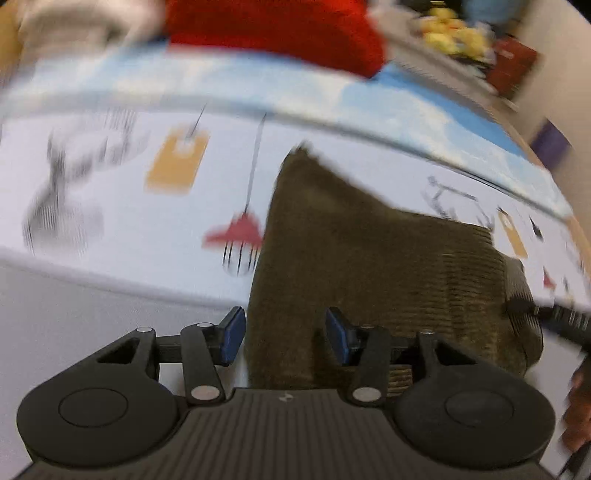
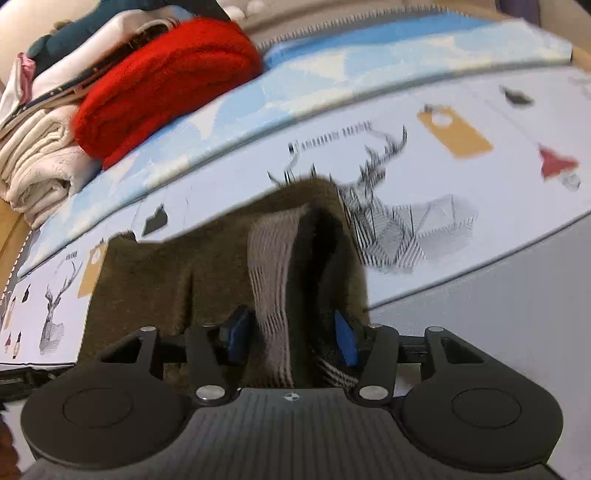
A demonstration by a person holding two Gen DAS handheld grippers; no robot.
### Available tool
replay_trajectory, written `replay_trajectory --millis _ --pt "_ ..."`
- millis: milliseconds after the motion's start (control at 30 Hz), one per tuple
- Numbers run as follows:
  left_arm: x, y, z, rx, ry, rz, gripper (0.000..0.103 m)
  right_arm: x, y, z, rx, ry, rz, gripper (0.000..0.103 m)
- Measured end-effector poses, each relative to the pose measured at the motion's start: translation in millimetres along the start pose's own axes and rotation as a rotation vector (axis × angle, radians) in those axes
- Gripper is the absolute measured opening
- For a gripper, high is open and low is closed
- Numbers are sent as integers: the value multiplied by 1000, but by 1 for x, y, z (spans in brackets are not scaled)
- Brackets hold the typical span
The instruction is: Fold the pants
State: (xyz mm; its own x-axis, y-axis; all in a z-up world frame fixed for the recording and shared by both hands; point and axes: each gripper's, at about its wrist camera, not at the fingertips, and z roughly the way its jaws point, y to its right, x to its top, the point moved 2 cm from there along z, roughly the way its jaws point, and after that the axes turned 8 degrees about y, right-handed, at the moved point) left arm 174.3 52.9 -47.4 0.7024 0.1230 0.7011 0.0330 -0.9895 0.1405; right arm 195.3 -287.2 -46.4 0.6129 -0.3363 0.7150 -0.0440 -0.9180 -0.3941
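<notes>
Left wrist view: my left claw [image 1: 285, 334] stands spread and pinches nothing, the olive pants [image 1: 369, 266] lying straight ahead with their left border between its pads and their long axis running forward to a far corner; bare printed bench [image 1: 110, 221] lies to the left. Right wrist view: my right claw [image 2: 291, 338] is spread around a raised ribbed fold of the pants [image 2: 184, 266], not yet pinching it, with clear bench [image 2: 480, 166] ahead and to the right.

Wrist fisheyes, low and close over the table.
Both face forward across the olive pants [image 1: 362, 266] [image 2: 229, 266] toward the red sweater [image 1: 273, 29] [image 2: 166, 85].
</notes>
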Motion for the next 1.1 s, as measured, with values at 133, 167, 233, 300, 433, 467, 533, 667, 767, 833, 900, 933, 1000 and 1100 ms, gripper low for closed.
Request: replay_trajectory --millis 133,167,233,300,433,467,533,667,767,833,900,933,1000,1100 --pt "-6 15 0 -80 -28 58 53 2 -8 -12 44 24 -56 52" --pt "-11 18 8 -92 -75 74 53 0 -8 -7 12 -7 -89 52" --pt "-28 27 22 -64 -156 179 53 -13 -3 6 -85 -96 -154 56" --pt "-35 39 14 -23 -119 271 53 -14 3 6 -90 -118 -98 72" --pt "-30 44 -22 -5 -37 205 62 -10 -4 -23 -105 -66 -89 70" --pt "-28 42 -34 -4 -9 183 71 -9 -10 -37 -105 -22 -123 70" --pt "-27 39 -61 20 49 178 82 -7 -21 -64 -83 50 -186 70" --pt "-31 46 -120 40 169 222 87 -7 -37 -132 -49 179 -220 78" --pt "-45 52 -165 46 250 226 91 -24 -43 -178 -44 254 -226 92" --pt "-58 54 -183 45 276 194 93 -41 -41 -197 -41 275 -220 94" --pt "-72 55 -191 33 290 147 93 -59 -40 -205 -69 234 -180 93" --pt "-74 56 -194 26 277 123 93 -59 -41 -208 -86 209 -145 93" --pt "-81 58 -199 -7 303 97 96 -64 -40 -222 -64 262 -88 93" --pt "-88 71 -192 33 267 161 97 -70 -45 -217 -76 237 -74 93"
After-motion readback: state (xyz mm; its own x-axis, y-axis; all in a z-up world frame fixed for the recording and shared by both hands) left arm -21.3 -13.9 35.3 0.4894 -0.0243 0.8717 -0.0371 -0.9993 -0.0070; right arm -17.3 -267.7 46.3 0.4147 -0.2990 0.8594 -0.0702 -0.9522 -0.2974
